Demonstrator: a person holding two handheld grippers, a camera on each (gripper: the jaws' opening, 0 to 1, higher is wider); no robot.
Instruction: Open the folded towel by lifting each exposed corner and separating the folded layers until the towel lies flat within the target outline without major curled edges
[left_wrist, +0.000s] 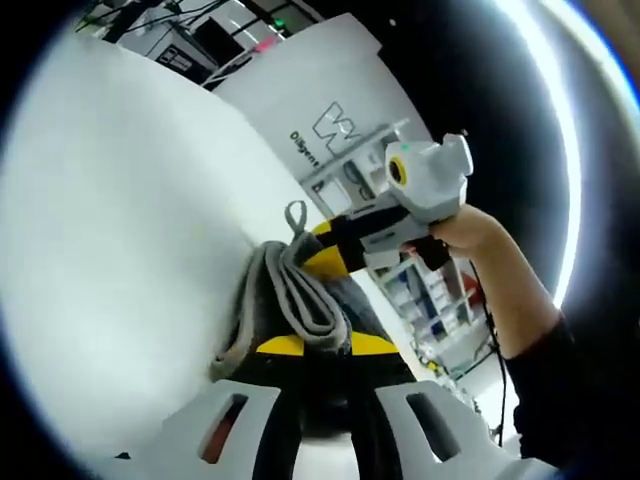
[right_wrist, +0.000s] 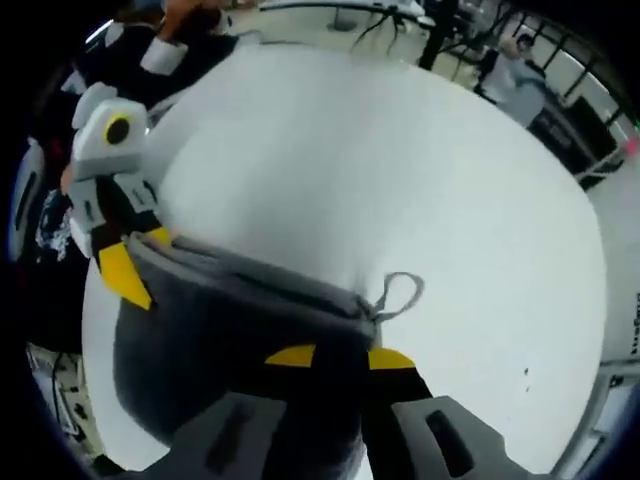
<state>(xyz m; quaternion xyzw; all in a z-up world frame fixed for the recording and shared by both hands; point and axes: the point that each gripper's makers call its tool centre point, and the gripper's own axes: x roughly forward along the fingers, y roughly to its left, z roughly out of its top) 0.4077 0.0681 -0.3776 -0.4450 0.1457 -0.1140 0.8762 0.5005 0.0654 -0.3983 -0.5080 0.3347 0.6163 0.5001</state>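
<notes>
A grey towel (left_wrist: 300, 300) with a small hanging loop (left_wrist: 295, 215) hangs bunched in folds above the white table (left_wrist: 120, 200). My left gripper (left_wrist: 325, 345) is shut on one end of it, yellow tips pinching the cloth. My right gripper (left_wrist: 335, 250) comes in from the right, shut on the towel near the loop. In the right gripper view the towel (right_wrist: 230, 340) stretches as a band between my right gripper (right_wrist: 340, 357), shut on it beside the loop (right_wrist: 400, 290), and my left gripper (right_wrist: 130, 265) on the left. The cloth sags below that edge.
A person's hand and dark sleeve (left_wrist: 500, 280) hold the right gripper. A white panel with a logo (left_wrist: 335, 130) and shelves of equipment stand beyond the table (right_wrist: 350, 150). Another person (right_wrist: 515, 75) stands at the far side.
</notes>
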